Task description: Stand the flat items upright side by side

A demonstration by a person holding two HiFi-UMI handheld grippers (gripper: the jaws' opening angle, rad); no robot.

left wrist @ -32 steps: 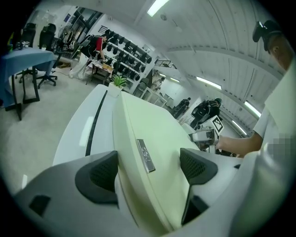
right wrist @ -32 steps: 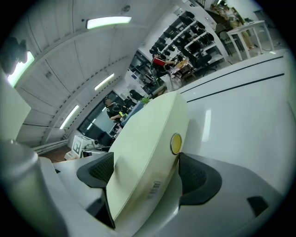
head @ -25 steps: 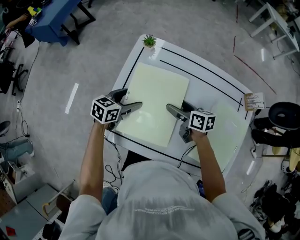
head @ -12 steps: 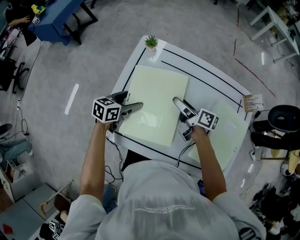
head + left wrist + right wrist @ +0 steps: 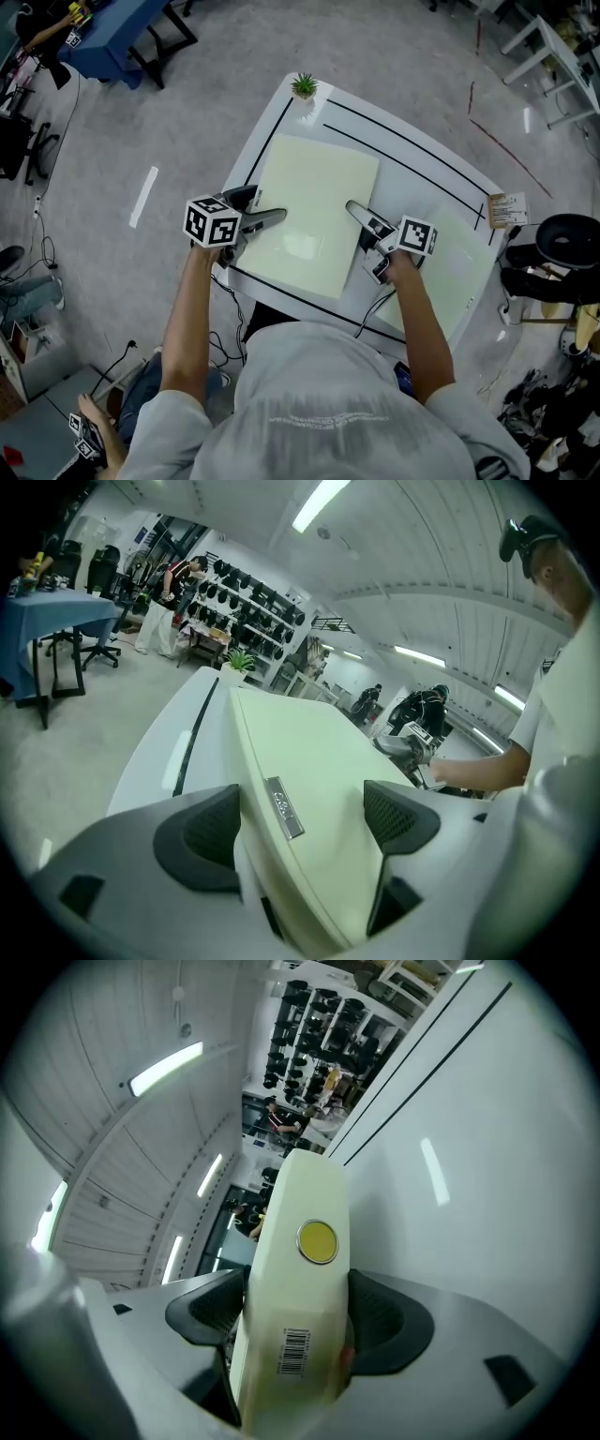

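The folder [image 5: 305, 211] lies flat on the white table [image 5: 412, 164], not yet upright. Its long axis runs away from the person toward the far corner where the plant [image 5: 303, 85] stands, and its broad face points up. It is pale yellow-green, plain and thick, with a small metal plate [image 5: 283, 808] on its left edge and a round yellow sticker [image 5: 318, 1241] and a barcode [image 5: 295, 1352] on its right edge. The left gripper [image 5: 272, 217] has the left edge between its widely spread jaws, and the folder fills the gap from pad to pad. The right gripper [image 5: 354, 208] has just been closing, and its pads now press on both faces of the right edge. A second folder [image 5: 459, 262] of the same colour lies flat to the right, well apart. Black lines [image 5: 403, 127] cross the table beyond both.
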